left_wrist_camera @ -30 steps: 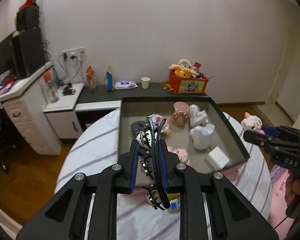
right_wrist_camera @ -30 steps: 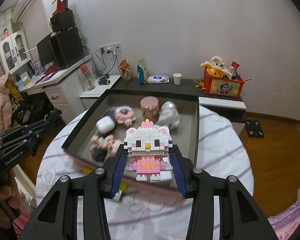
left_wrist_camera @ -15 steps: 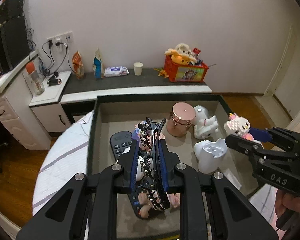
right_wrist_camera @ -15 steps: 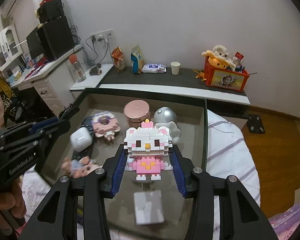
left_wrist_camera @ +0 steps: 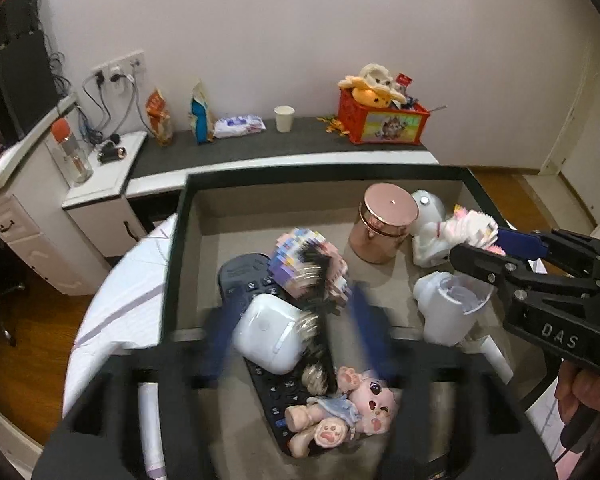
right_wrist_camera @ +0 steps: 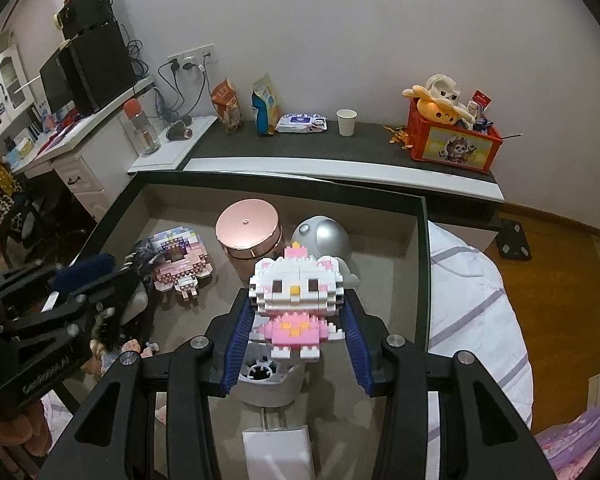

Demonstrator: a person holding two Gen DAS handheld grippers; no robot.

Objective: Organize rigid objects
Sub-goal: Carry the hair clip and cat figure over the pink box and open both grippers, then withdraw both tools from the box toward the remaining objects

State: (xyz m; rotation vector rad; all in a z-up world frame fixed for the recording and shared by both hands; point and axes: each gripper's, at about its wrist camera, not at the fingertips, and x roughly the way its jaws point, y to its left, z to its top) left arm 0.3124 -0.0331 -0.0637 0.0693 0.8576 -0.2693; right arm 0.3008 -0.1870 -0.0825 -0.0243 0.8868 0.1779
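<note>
A dark-rimmed box (left_wrist_camera: 178, 240) holds a rose-gold tin (left_wrist_camera: 382, 222), a white robot toy (left_wrist_camera: 428, 224), a white cup (left_wrist_camera: 450, 308), an earbud case (left_wrist_camera: 270, 334), a remote (left_wrist_camera: 240, 280), a doll (left_wrist_camera: 340, 412) and a pastel brick figure (left_wrist_camera: 300, 256). My left gripper (left_wrist_camera: 290, 320) is blurred and open over the box; a black beaded hair claw (left_wrist_camera: 320, 320) drops between its jaws. My right gripper (right_wrist_camera: 296, 332) is shut on a white-and-pink brick cat (right_wrist_camera: 296, 292), held above the white cup (right_wrist_camera: 268, 384). The cat also shows in the left wrist view (left_wrist_camera: 470, 228).
The box (right_wrist_camera: 422, 260) sits on a round table with a striped cloth (right_wrist_camera: 472, 308). A white adapter (right_wrist_camera: 278, 452) lies in the box's near part. Behind are a dark shelf (right_wrist_camera: 340, 148), a red toy crate (right_wrist_camera: 454, 144), a paper cup (right_wrist_camera: 346, 122) and a desk at left.
Both grippers moved forward over the box. My left gripper opened and let go of the black hair claw. The right gripper kept its hold on the brick cat.
</note>
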